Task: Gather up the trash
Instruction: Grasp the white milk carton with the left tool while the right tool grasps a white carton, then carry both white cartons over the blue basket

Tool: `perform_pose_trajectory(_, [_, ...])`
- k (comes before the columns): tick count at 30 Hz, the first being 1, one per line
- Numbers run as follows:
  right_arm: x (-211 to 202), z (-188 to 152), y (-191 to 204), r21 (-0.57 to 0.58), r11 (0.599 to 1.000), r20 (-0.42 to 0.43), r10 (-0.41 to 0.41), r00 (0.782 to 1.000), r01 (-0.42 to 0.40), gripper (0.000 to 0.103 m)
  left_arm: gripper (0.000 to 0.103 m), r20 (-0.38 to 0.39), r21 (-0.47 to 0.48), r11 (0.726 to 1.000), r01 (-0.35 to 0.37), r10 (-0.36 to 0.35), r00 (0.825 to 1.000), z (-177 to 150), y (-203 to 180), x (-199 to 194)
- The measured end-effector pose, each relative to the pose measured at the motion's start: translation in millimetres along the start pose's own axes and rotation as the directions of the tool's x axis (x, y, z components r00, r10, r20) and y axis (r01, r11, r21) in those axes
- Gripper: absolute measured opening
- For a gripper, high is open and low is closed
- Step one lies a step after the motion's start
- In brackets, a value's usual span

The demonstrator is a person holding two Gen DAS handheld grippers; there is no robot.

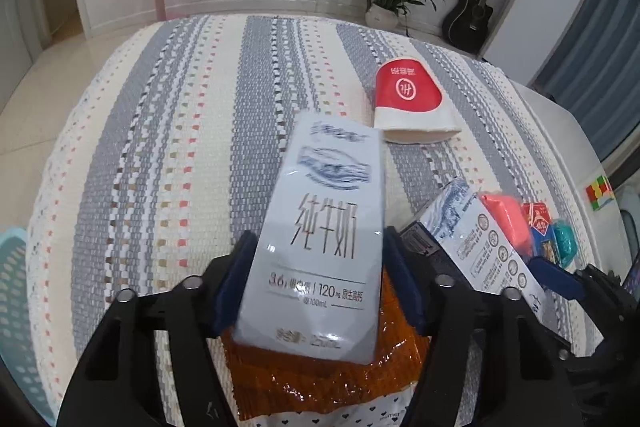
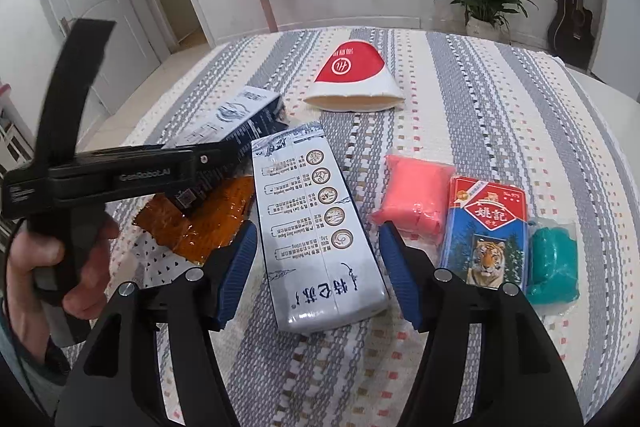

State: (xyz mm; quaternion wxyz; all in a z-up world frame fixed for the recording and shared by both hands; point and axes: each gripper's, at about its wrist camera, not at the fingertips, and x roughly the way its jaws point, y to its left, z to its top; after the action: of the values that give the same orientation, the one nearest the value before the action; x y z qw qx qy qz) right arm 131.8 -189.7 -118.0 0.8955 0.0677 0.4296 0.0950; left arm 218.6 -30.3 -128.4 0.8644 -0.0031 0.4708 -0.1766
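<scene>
My left tongs pinch a glossy white milk carton, a slim box lifted above a crinkly orange wrapper near the counter's near edge. The counter wears a woven striped cloth. My right tongs are spread wide, straddling a second carton lying flat, touching neither side. A crushed red-and-white paper cup lies toward the far edge; a pink soft pack, card box and teal pack sit right.
</scene>
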Motion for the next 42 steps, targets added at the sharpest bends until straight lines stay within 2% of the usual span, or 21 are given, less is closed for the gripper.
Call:
perform_pose_trajectory(7, [9.6, -0.9, 7.2, -0.007, 1.000, -0.026, -0.023, 0.999, 0.023, 0.060, 0.055, 0.045, -0.014, 1.000, 0.000, 0.001, 0.999, 0.5, 3.5, -15.8])
perform_pose_trajectory(11, [16.7, -3.8, 10.7, -0.005, 0.999, -0.043, -0.037, 0.998, 0.037, 0.059, 0.055, 0.095, -0.015, 1.000, 0.007, -0.006, 0.995, 2.7, 2.5, -33.2])
perform_pose_trajectory(14, [15.9, -5.3, 13.2, -0.006, 0.999, -0.034, -0.034, 0.999, 0.033, 0.053, 0.055, 0.127, -0.020, 1.000, 0.008, -0.006, 0.992, 2.4, 1.5, -45.1])
perform_pose_trajectory(20, [4.9, -4.0, 20.8, -0.014, 0.999, 0.008, -0.039, 0.999, 0.040, 0.052, 0.055, 0.211, -0.044, 0.999, 0.024, -0.014, 0.977, 3.8, 2.0, -76.8])
perform_pose_trajectory(26, [-32.3, 7.7, 38.0, -0.035, 0.999, 0.115, -0.024, 0.993, 0.029, 0.052, 0.055, 0.323, -0.050, 0.998, 0.034, -0.017, 0.946, 3.9, 3.9, -128.9])
perform_pose_trajectory(32, [-69.6, 25.4, 64.7, -0.055, 0.998, 0.206, 0.037, 0.978, -0.026, 0.052, 0.055, 0.429, -0.084, 0.996, 0.031, 0.008, 0.903, -2.3, 24.2, -189.8])
perform_pose_trajectory(37, [-93.0, 41.6, 111.6, -0.126, 0.989, 0.259, 0.103, 0.960, -0.073, 0.052, 0.055, 0.498, -0.144, 0.990, -0.005, 0.077, 0.864, -17.9, 58.1, -239.4])
perform_pose_trajectory(42, [-99.6, 51.3, 166.3, -0.191, 0.970, 0.257, 0.195, 0.946, -0.148, 0.052, 0.055, 0.521, -0.221, 0.974, -0.055, 0.166, 0.837, -38.5, 100.7, -271.7])
